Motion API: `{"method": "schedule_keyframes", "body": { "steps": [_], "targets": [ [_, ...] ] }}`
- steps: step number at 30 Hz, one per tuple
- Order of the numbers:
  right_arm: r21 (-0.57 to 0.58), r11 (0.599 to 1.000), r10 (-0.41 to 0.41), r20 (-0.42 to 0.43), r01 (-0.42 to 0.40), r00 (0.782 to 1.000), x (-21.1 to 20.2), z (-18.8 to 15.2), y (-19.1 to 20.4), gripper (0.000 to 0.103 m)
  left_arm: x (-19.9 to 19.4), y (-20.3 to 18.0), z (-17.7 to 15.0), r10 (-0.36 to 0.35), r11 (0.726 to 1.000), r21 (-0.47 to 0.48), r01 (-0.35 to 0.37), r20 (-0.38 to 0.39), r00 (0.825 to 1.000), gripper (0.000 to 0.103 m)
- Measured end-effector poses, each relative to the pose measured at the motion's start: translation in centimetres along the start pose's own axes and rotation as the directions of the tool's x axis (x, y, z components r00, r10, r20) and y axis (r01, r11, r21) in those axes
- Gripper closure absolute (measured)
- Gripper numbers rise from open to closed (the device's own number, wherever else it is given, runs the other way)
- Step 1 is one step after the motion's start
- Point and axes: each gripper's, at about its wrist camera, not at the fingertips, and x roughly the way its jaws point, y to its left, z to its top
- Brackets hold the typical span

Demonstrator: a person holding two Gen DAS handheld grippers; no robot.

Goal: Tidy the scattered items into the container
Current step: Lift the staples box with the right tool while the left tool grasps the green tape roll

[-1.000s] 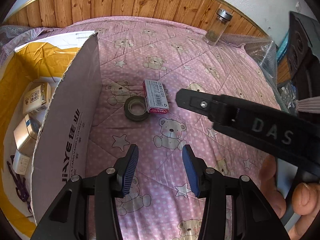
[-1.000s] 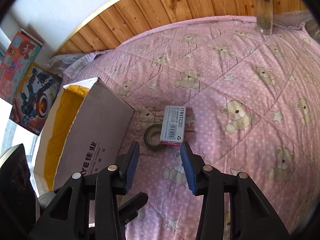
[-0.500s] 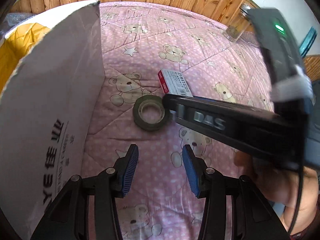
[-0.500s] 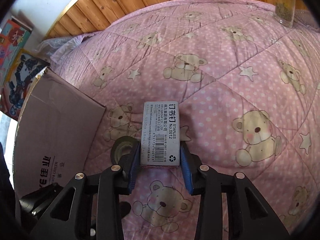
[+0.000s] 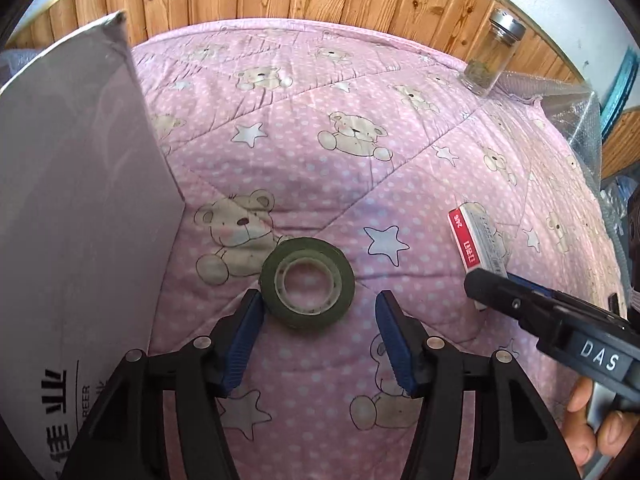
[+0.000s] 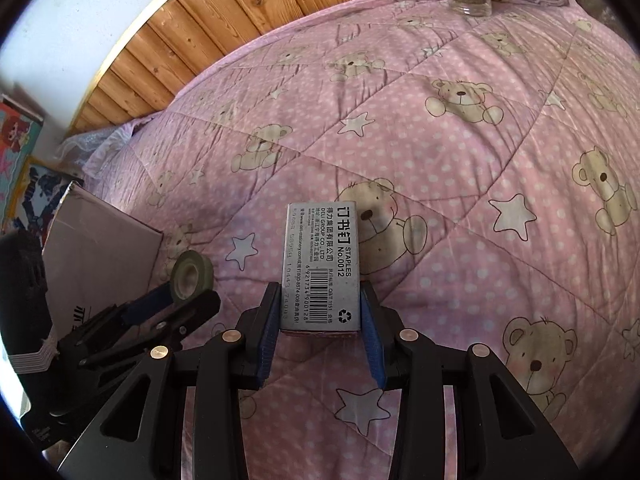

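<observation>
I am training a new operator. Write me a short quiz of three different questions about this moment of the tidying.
1. True or false: the right gripper is shut on the staples box.
2. What lies between the open fingers of the left gripper? A) glass jar B) tape roll C) staples box
3. Fill in: the glass jar stands near the ____ wall.

Key: 1 true; 2 B, the tape roll; 3 wooden.

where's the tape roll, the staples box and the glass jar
tape roll (image 5: 307, 282), left wrist view, on its top face.
staples box (image 6: 322, 264), right wrist view, on the printed label.
glass jar (image 5: 489, 63), left wrist view, on its clear wall.
</observation>
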Motion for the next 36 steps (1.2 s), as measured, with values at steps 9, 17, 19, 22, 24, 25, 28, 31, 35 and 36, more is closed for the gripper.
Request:
{"method": "schedule_keyframes", "body": {
  "steps": [9, 17, 19, 22, 24, 25, 28, 31, 35, 36],
  "targets": [
    [0.000, 1.000, 0.003, 0.017, -0.003, 1.000, -0.7, -0.7, -0.3, 0.064, -0.7, -0.1, -0.5, -0.001, 0.999, 0.047, 0.000, 0.019, 1.000, 0.056],
    [0.026, 1.000, -0.008, 0.023, 0.008, 1.000, -2.4, -2.4, -0.7, 0.064, -2.3, -1.6, -1.3, -0.027, 0.998, 0.065, 0.026, 0.020, 0.999, 0.056],
    [0.025, 1.000, -0.014, 0.029, 0.013, 0.999, -3.1, -2.7, -0.6, 0.064, -2.9, -1.9, -1.8, -0.037, 0.997, 0.068, 0.036, 0.014, 0.999, 0.056],
    [0.016, 0.999, -0.032, 0.041, 0.032, 0.999, -4.3, -3.2, -0.2, 0.064, -3.7, -2.5, -2.3, -0.049, 0.996, 0.072, 0.048, 0.014, 0.999, 0.056],
    [0.009, 0.999, -0.046, 0.049, 0.046, 0.998, -5.1, -3.7, 0.1, 0.064, -4.1, -2.9, -2.5, -0.057, 0.996, 0.074, 0.056, 0.014, 0.998, 0.056],
    [0.006, 0.999, -0.049, 0.051, 0.049, 0.997, -5.4, -3.9, 0.3, 0.064, -4.2, -3.2, -2.5, -0.063, 0.995, 0.074, 0.062, 0.013, 0.998, 0.056],
    [0.002, 0.999, -0.053, 0.057, 0.053, 0.997, -6.5, -4.7, 0.8, 0.064, -5.5, -3.8, -3.2, -0.072, 0.994, 0.082, 0.070, 0.018, 0.997, 0.056],
    [0.000, 0.998, -0.056, 0.062, 0.056, 0.997, -7.4, -5.4, 1.2, 0.064, -6.8, -4.3, -3.8, -0.085, 0.993, 0.090, 0.082, 0.026, 0.996, 0.056],
    [-0.001, 0.998, -0.058, 0.067, 0.059, 0.996, -8.5, -6.4, 1.7, 0.064, -8.4, -4.8, -4.5, -0.098, 0.991, 0.099, 0.094, 0.034, 0.995, 0.056],
    [-0.004, 0.998, -0.058, 0.068, 0.059, 0.996, -8.8, -6.7, 1.8, 0.064, -8.7, -4.9, -4.7, -0.099, 0.990, 0.100, 0.095, 0.037, 0.994, 0.056]
  ]
}}
